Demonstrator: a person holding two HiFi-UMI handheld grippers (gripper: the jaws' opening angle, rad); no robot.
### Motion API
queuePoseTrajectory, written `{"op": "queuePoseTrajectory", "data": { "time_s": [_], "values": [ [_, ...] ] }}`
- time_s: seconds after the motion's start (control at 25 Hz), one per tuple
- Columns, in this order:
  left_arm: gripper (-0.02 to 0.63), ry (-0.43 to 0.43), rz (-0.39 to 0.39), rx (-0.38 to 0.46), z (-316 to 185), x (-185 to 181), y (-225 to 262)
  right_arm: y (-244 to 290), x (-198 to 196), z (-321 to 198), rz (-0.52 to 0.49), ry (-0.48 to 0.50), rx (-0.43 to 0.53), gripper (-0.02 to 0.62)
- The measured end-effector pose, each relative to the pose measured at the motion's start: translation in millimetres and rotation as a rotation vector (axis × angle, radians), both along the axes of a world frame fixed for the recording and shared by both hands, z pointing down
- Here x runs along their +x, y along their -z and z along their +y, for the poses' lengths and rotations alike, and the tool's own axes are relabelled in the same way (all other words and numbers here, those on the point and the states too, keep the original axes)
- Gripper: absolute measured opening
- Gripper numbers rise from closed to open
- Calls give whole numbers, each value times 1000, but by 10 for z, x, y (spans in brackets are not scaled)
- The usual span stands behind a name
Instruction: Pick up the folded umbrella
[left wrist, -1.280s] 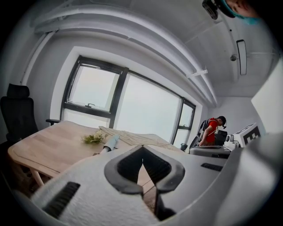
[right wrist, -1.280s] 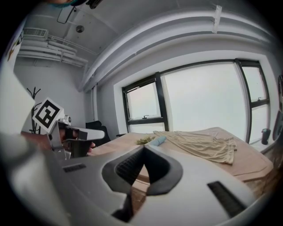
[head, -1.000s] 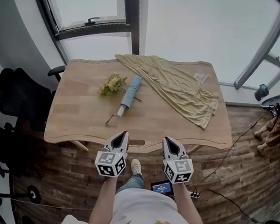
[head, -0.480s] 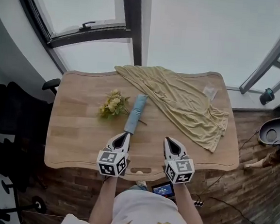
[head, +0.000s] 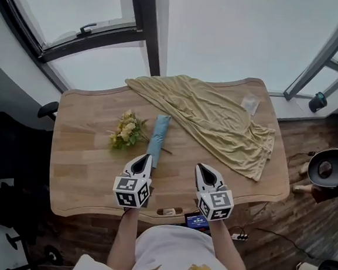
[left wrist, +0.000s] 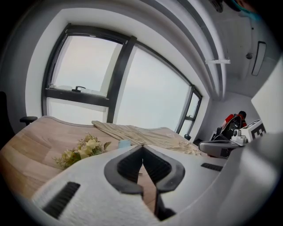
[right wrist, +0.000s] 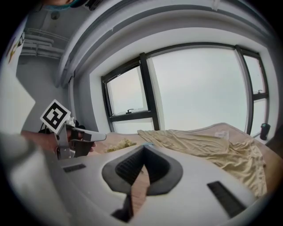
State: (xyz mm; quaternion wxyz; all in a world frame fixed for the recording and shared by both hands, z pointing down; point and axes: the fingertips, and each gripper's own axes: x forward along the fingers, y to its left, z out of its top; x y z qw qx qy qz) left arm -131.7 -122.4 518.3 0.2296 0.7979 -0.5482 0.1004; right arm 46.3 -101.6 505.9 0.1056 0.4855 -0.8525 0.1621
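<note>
The folded umbrella [head: 157, 134], light blue, lies lengthwise on the wooden table [head: 79, 153], its near end hidden behind my left gripper [head: 146, 157]. That gripper hovers just short of it with jaws shut and nothing in them. In the left gripper view only the umbrella's blue tip [left wrist: 124, 143] peeks over the shut jaws. My right gripper [head: 203, 170] is beside it to the right, over bare wood, also shut and empty. The right gripper view shows the left gripper [right wrist: 102, 137] at its left edge.
A small bunch of yellow flowers [head: 124, 130] lies just left of the umbrella. A crumpled olive cloth [head: 217, 121] spreads across the table's back and right. A small clear packet [head: 249, 103] sits at the far right corner. Windows stand behind the table.
Both grippers have moved forward from off the near edge to over the table. The left one now reaches the umbrella's near end. Jaws stayed shut.
</note>
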Motion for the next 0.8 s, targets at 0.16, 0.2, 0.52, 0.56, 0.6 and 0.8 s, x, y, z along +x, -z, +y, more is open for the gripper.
{"op": "queuePoseTrajectory", "data": {
  "time_s": [0.16,0.2,0.52,0.56,0.6,0.8],
  "values": [
    [18,-1,-20,-37,-60,17,-90,-59,76,-11,-1,-10,-16,11],
    [18,-1,-21,-46,-76,20,-106,-74,83,-20,-1,-8,-21,11],
    [20,-27,-47,-119,-197,42,-308,-224,-42,-171,-10,39,-44,11],
    [20,-33,-54,-128,-222,43,-339,-248,-59,-199,-10,45,-48,11],
    [20,-38,-61,-135,-255,45,-367,-273,-77,-232,-11,51,-50,11],
    [21,-74,-77,-207,-381,95,-587,-453,-118,-340,-13,66,-92,11]
  ]
}}
